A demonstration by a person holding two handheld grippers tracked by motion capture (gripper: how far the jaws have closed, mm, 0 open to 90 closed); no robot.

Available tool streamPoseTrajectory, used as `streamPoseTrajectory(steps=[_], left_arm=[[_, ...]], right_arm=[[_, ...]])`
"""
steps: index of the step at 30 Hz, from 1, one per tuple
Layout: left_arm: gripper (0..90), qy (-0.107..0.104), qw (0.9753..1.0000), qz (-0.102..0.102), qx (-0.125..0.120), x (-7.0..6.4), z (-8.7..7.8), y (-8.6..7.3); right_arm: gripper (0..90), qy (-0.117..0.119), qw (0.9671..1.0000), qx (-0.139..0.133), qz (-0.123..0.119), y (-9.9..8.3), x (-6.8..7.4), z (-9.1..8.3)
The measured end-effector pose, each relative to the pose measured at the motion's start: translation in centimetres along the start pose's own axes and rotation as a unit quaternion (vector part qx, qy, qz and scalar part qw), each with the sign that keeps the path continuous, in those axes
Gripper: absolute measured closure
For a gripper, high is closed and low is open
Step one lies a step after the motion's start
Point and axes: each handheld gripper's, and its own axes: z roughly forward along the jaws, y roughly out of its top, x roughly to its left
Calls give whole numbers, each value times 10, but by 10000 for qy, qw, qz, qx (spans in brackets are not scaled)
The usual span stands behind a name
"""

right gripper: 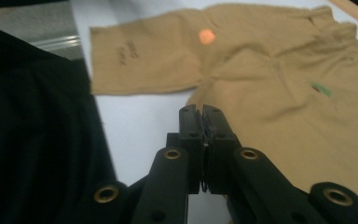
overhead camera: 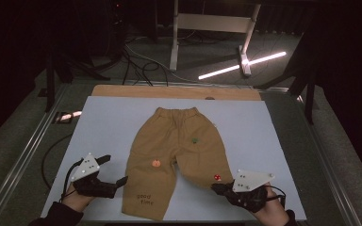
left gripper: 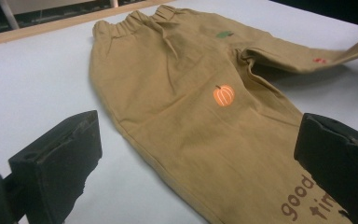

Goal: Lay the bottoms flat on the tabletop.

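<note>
Flanking the tan trousers (overhead camera: pixel 174 150) near the table's (overhead camera: pixel 108 117) front edge | your left gripper (overhead camera: pixel 115 170) gapes wide, empty | your right gripper (overhead camera: pixel 215 187) pressed closed, apparently holding nothing.

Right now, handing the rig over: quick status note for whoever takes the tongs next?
Left tongs: open, hovering at the outer edge of one leg of the small tan cotton trousers, near the "good time" print; nothing held.
Right tongs: jaws shut, at the hem of the other leg by the red patch; whether cloth is pinched between them cannot be told.
Trousers lie spread flat, waistband away from the person, on the pale blue table mat.
Done: garment laid out, no fold made.
Left: probably grip both leg hems and start folding.
</note>
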Motion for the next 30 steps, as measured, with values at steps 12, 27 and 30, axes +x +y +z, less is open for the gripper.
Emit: streamPoseTrajectory(steps=[12, 27, 30], left_arm=[[16, -83, 9999, 62, 34, -4, 0, 4], [20, -695, 9966, 355, 245, -19, 5, 6], [20, -933, 9938, 461, 397, -25, 7, 5]], right_arm=[[270, 412, 9986, -325, -34, 7, 10, 6], [140, -200, 9961, -549, 657, -29, -29, 15], [142, -262, 9953, -508, 786, -36, -35, 20]])
